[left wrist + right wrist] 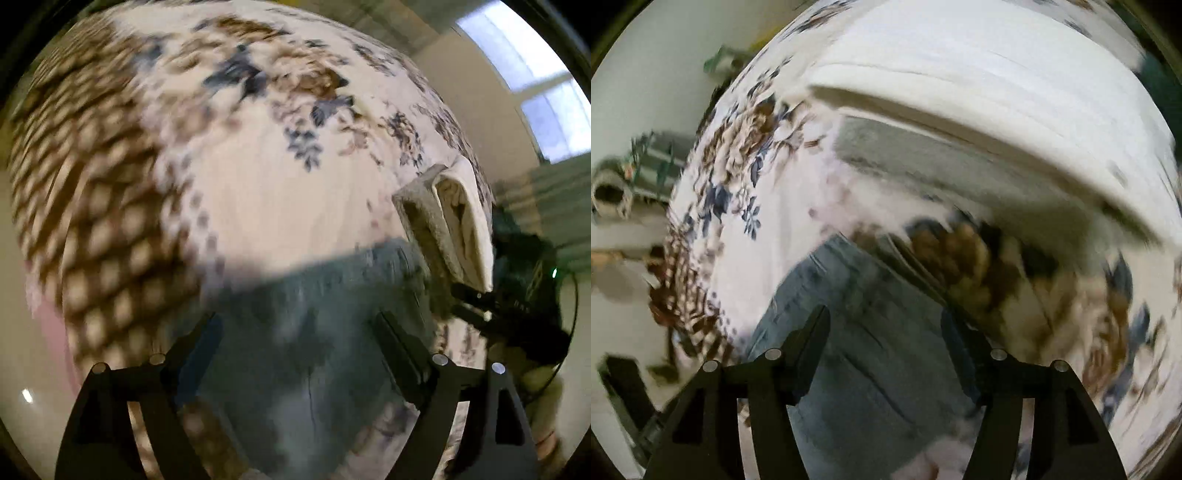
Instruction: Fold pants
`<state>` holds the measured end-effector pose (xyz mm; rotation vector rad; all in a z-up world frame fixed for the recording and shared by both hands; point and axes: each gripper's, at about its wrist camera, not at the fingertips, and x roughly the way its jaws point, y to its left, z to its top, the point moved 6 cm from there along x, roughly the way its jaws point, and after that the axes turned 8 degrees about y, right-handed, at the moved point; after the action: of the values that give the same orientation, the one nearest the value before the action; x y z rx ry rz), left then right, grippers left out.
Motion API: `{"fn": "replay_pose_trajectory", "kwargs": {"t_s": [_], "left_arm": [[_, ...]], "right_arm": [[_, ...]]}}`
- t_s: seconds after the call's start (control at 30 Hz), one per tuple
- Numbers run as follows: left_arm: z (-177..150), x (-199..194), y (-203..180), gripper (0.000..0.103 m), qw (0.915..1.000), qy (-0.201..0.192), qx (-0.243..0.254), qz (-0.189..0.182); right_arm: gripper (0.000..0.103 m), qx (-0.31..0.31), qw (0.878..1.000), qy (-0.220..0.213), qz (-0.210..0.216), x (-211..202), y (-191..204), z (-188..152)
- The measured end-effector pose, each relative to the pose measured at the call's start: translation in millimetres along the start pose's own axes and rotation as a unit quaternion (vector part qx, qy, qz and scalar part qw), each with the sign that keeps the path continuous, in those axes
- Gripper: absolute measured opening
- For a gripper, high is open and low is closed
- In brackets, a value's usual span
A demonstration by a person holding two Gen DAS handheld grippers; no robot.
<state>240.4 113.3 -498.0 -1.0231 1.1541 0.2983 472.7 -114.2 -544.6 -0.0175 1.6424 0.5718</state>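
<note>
Grey-blue jeans (314,332) lie flat on a floral bedsheet (258,166). In the left wrist view my left gripper (299,325) is open just above the jeans, fingers spread wide and empty. In the right wrist view the jeans (864,350) also lie under my right gripper (886,328), which is open and empty above them. The right gripper shows in the left wrist view (517,295) as a dark shape at the right. Both views are blurred by motion.
A folded stack of a grey towel and white cloth (450,221) lies on the bed to the right; it fills the upper right wrist view (960,122). The bed edge and pale floor (624,258) lie left. A window (535,81) is at far right.
</note>
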Motion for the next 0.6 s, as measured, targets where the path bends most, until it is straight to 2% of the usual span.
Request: {"fn": "replay_pose_trajectory", "kwargs": {"t_s": [0.13,0.23,0.3,0.37,0.4,0.5,0.57,0.6], "left_arm": [[-64,10,22,0.084,0.9948,0.029,-0.097,-0.002],[-116,42,39,0.084,0.9838,0.073,-0.164,0.003],[-137,62,43,0.082,0.9776,0.089,-0.190,0.002],[-144,79,41,0.082,0.9766,0.091,-0.195,0.003],[-141,83,36,0.076,0.9810,0.076,-0.178,0.016],[-131,84,18,0.019,0.9924,0.040,-0.107,0.044],[-127,83,12,0.016,0.9960,0.031,-0.067,0.050],[-126,81,11,0.015,0.9970,0.029,-0.051,0.050]], "right_arm": [[0.065,0.031,0.999,0.027,0.012,12,-34,-36],[0.066,0.059,0.997,0.051,0.018,40,-62,-56],[0.075,0.078,0.994,0.063,0.039,63,-74,-62],[0.076,0.090,0.991,0.067,0.073,77,-79,-64],[0.076,0.098,0.989,0.066,0.091,84,-81,-65],[0.075,0.121,0.981,0.049,0.145,97,-79,-60],[0.042,0.138,0.975,0.022,0.173,97,-77,-57],[0.040,0.139,0.975,0.022,0.169,98,-76,-57]]}}
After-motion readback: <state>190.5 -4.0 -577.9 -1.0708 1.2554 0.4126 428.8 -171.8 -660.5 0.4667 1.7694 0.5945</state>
